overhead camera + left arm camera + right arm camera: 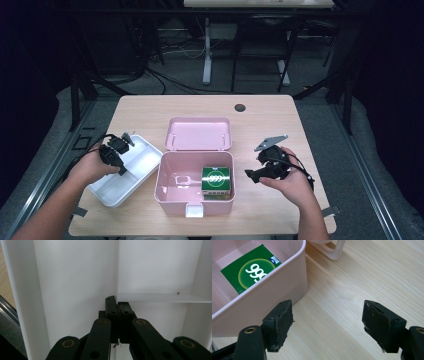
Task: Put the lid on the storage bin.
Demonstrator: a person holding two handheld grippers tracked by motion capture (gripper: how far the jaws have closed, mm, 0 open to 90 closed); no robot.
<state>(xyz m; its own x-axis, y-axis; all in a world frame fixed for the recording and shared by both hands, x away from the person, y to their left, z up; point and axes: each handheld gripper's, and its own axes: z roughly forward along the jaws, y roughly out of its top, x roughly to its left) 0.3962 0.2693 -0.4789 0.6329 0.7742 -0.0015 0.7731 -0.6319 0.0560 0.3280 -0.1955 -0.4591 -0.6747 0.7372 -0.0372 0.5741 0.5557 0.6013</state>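
While my left gripper hangs over the white tray, its jaws are pinched tight on the tray's thin inner divider, right where that wall meets the cross wall. From the left gripper view, white walls stand close on both sides, so I have little room to swing sideways there. The tray sits at the desk's left edge, its near corner close to the front-left rim, its right side just beside the pink box.

My right gripper hovers over bare wood with jaws wide and nothing between them. The pink box's wall rises just to the left of them in the right gripper view, with open desk to the other side. Inside the box, a green carton lies in the near-right corner. The box's lid lies open behind it.

Pale wood grain covers the desk, with a dark round hole near the far edge. Beyond that, the room is dim, with grey floor, table legs and loose cables.
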